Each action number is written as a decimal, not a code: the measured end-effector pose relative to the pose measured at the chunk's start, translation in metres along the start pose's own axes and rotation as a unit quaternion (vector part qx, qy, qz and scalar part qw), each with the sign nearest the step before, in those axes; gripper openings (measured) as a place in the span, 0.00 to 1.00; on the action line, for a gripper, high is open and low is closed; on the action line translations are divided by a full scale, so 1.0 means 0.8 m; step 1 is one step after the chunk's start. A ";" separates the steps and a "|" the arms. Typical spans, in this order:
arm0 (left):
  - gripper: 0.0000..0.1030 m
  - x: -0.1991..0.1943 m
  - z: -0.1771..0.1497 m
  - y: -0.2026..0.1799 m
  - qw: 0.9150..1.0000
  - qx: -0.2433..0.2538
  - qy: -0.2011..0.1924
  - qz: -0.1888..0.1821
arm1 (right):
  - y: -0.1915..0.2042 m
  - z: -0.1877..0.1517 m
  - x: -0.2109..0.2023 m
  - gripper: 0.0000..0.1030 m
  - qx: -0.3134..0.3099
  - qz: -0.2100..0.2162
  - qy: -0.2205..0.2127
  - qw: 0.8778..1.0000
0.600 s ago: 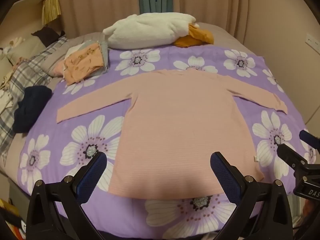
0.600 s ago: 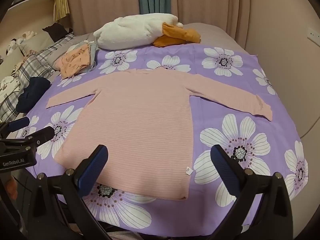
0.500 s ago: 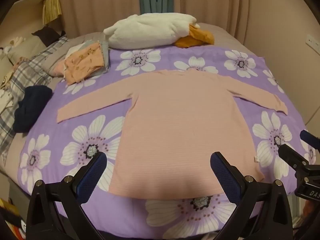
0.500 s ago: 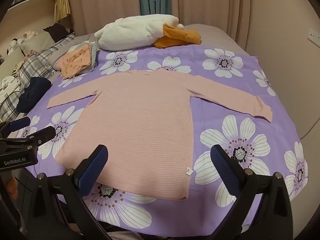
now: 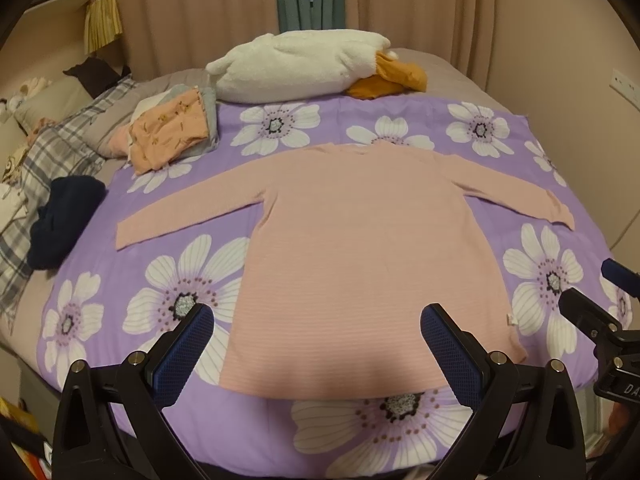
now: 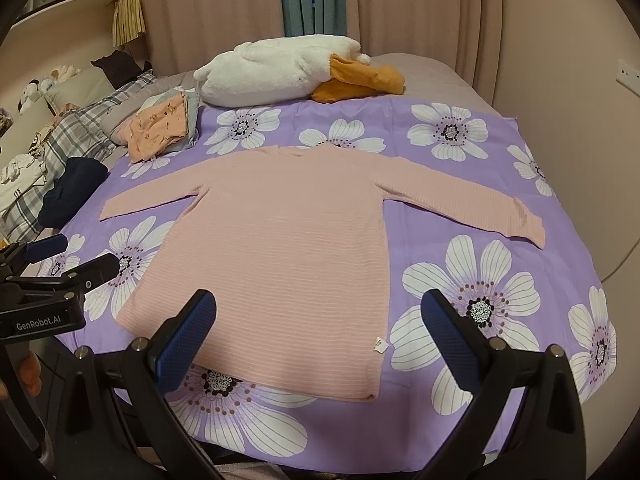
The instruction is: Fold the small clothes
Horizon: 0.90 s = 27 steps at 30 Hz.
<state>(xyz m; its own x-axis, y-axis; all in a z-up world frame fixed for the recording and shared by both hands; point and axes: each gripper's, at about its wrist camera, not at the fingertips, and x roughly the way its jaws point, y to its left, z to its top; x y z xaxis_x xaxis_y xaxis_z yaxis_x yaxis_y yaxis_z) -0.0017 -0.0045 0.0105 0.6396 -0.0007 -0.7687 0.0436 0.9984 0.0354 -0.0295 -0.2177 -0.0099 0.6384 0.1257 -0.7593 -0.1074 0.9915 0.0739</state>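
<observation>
A pale pink, long-sleeved ribbed knit top [image 5: 360,248] lies flat and unfolded on a purple bedspread printed with large white flowers [image 5: 168,300], straight ahead of both grippers, its hem nearest them and its neckline farthest. Both sleeves stretch outward, and a small white tag [image 6: 380,345] shows at the side seam near the hem corner. The left gripper [image 5: 318,344] hovers above the hem with its blue-padded fingers spread wide apart, holding nothing; the right gripper [image 6: 320,336] hangs likewise over the hem's right part, jaws wide and empty. Each gripper shows at the edge of the other's view. Beyond the top's left sleeve sits a stack of folded clothes topped by an orange patterned piece [image 5: 168,132], and nearer, off to the left, a dark navy bundle of cloth [image 5: 64,220]. Past the neckline rests a white plush toy with orange parts [image 5: 304,66], with pinkish-beige curtains [image 5: 420,4] behind it.
</observation>
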 end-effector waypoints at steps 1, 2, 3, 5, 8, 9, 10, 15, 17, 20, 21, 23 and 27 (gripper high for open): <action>0.99 0.002 0.000 0.001 1.000 0.000 -0.001 0.001 | -0.001 0.001 0.000 1.00 -0.001 0.000 0.002 1.000; 0.99 0.003 -0.001 0.002 1.000 0.000 -0.005 0.002 | -0.001 0.000 0.001 1.00 -0.001 -0.001 0.004 1.000; 0.99 0.002 0.000 0.001 1.000 0.001 -0.004 0.002 | -0.001 -0.001 0.001 1.00 -0.001 -0.001 0.004 1.000; 0.99 0.003 -0.003 0.002 1.000 -0.001 -0.010 0.002 | 0.001 -0.002 0.001 1.00 -0.001 -0.001 0.003 1.000; 0.99 0.003 -0.003 0.002 1.000 -0.002 -0.007 0.002 | 0.001 -0.002 0.001 1.00 0.000 0.001 0.004 1.000; 0.99 0.001 -0.002 0.001 1.000 -0.001 -0.006 0.003 | 0.001 -0.003 0.002 1.00 -0.001 0.000 0.004 1.000; 0.99 0.001 -0.003 0.001 1.000 -0.002 -0.007 0.002 | 0.001 -0.003 0.001 1.00 -0.001 -0.001 0.003 1.000; 0.99 0.004 -0.002 0.002 1.000 -0.001 -0.007 0.002 | 0.003 -0.004 0.001 1.00 0.000 -0.001 0.004 1.000; 0.99 0.003 -0.001 0.001 1.000 -0.002 -0.006 0.002 | 0.002 -0.003 0.002 1.00 -0.002 -0.003 0.006 1.000; 0.99 0.004 -0.004 0.000 1.000 -0.001 -0.003 0.001 | 0.002 -0.003 0.002 1.00 -0.002 -0.003 0.008 1.000; 0.99 0.004 -0.003 0.000 1.000 -0.001 -0.003 0.001 | 0.002 -0.004 0.002 1.00 -0.001 -0.003 0.008 1.000; 0.99 0.005 -0.004 -0.001 1.000 -0.001 -0.003 0.001 | 0.002 -0.004 0.003 1.00 -0.001 -0.003 0.009 1.000; 0.99 0.004 -0.004 -0.002 1.000 -0.001 -0.003 0.002 | 0.002 -0.005 0.002 1.00 -0.001 -0.003 0.007 1.000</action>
<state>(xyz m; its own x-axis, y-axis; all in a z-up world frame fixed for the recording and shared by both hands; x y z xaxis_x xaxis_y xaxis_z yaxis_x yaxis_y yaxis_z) -0.0020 -0.0060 0.0061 0.6449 0.0024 -0.7643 0.0400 0.9985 0.0369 -0.0317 -0.2160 -0.0140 0.6279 0.1189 -0.7692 -0.1052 0.9922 0.0675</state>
